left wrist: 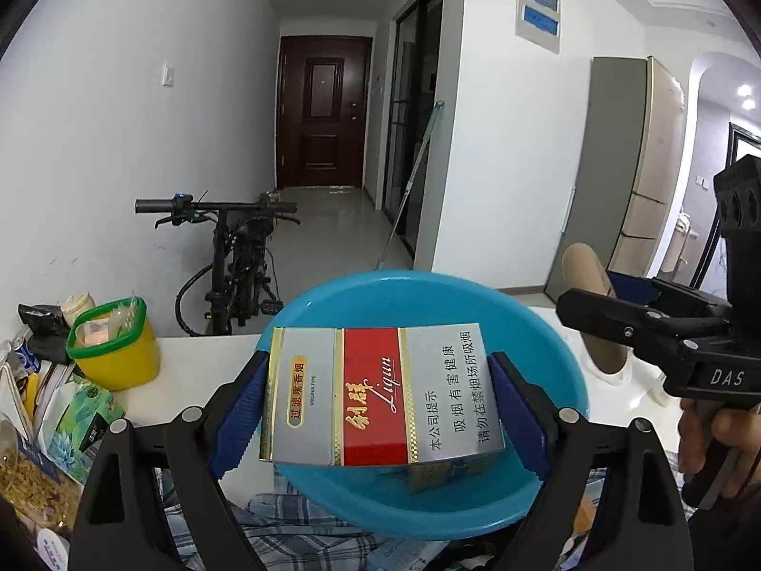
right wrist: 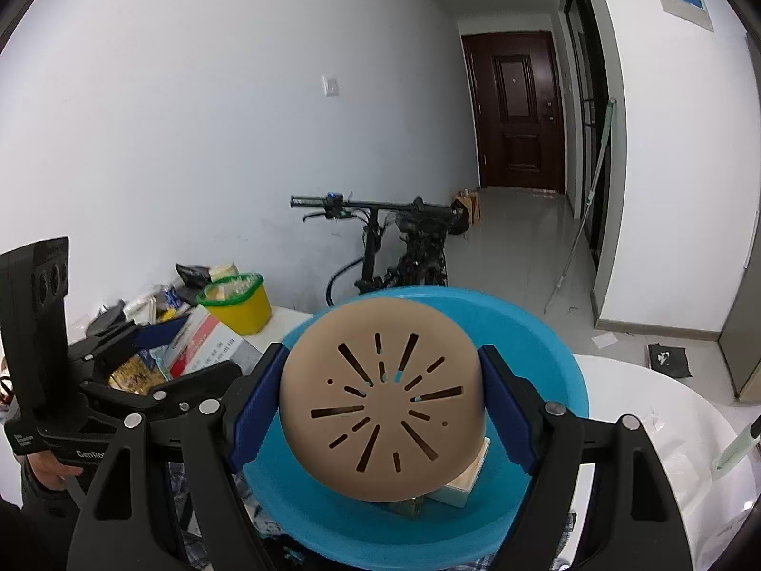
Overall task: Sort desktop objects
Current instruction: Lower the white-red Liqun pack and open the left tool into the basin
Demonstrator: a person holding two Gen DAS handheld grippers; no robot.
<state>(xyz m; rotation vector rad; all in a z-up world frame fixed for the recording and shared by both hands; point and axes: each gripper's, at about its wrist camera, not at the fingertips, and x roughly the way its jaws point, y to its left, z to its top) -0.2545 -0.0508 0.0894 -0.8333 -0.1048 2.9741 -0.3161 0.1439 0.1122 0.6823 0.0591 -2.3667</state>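
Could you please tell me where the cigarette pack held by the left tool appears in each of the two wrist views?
Left wrist view: the cigarette pack fills the lower centre, clamped in the left tool above the blue basin.
Right wrist view: the pack shows at the left, partly hidden, left of the basin.
Shared landmark: the yellow tub.

The basin (left wrist: 561, 357) sits on the table (left wrist: 190, 361), with the tub (left wrist: 114, 347) to its left and a heap of packets (left wrist: 71, 418) nearer the left edge. Above the basin, the left gripper (left wrist: 380, 399) holds the cigarette pack (left wrist: 380, 395) between its fingers; the right gripper (right wrist: 380, 399) holds the slotted disc (right wrist: 380, 399) just to the right. A small box (right wrist: 468, 476) lies in the basin under the disc. Behind the table stands a bicycle (left wrist: 233, 261), and beyond it the door (left wrist: 323, 109).
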